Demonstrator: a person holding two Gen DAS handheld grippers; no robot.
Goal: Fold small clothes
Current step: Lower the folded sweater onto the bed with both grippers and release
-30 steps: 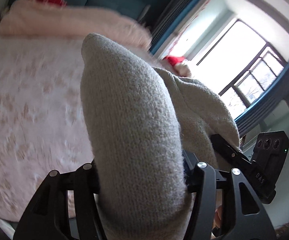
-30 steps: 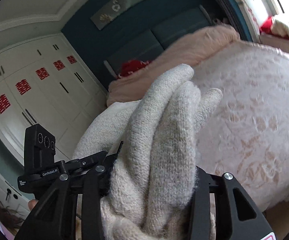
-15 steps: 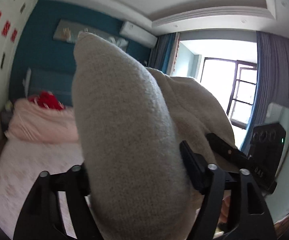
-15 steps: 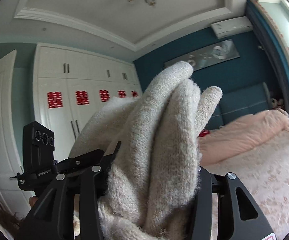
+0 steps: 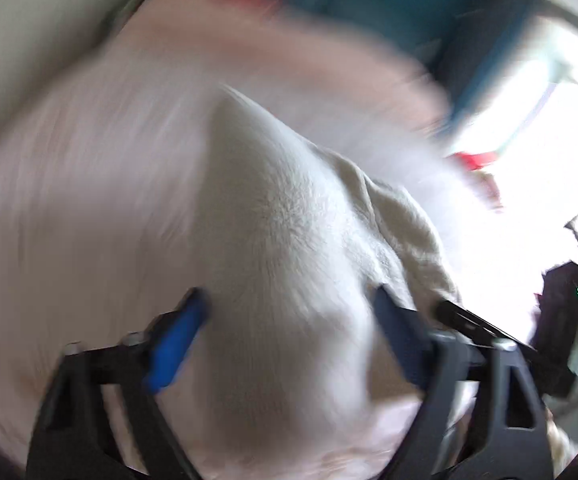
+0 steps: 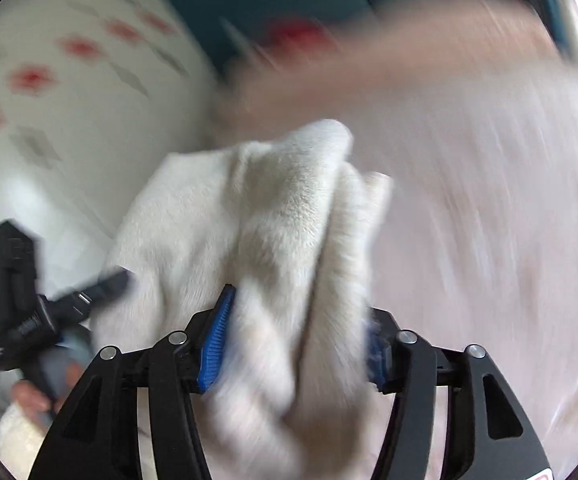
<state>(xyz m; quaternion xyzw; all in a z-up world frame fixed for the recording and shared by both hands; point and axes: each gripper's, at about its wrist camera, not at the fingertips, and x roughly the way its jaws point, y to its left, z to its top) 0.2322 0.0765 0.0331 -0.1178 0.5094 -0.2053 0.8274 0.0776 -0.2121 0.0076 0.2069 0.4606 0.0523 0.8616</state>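
Observation:
A cream knitted garment (image 5: 289, 248) fills the middle of the left wrist view, bunched between my left gripper's (image 5: 289, 312) blue pads, which are shut on it. In the right wrist view the same garment (image 6: 273, 216) stands up in folds between my right gripper's (image 6: 297, 320) pads, which are shut on it. Both grippers hold the cloth above the pink floral bedspread (image 5: 69, 184). The other gripper shows at the right edge of the left wrist view (image 5: 561, 304) and at the left edge of the right wrist view (image 6: 17, 280). Both views are motion-blurred.
A folded pink blanket (image 6: 429, 52) and a red cushion (image 6: 293, 32) lie at the bed's head against a teal headboard. White wardrobe doors with red emblems (image 6: 69, 80) stand on the left. A bright window (image 5: 549, 120) is on the right.
Both grippers have swung down from facing the ceiling and walls to facing the bed, with the garment still held in both.

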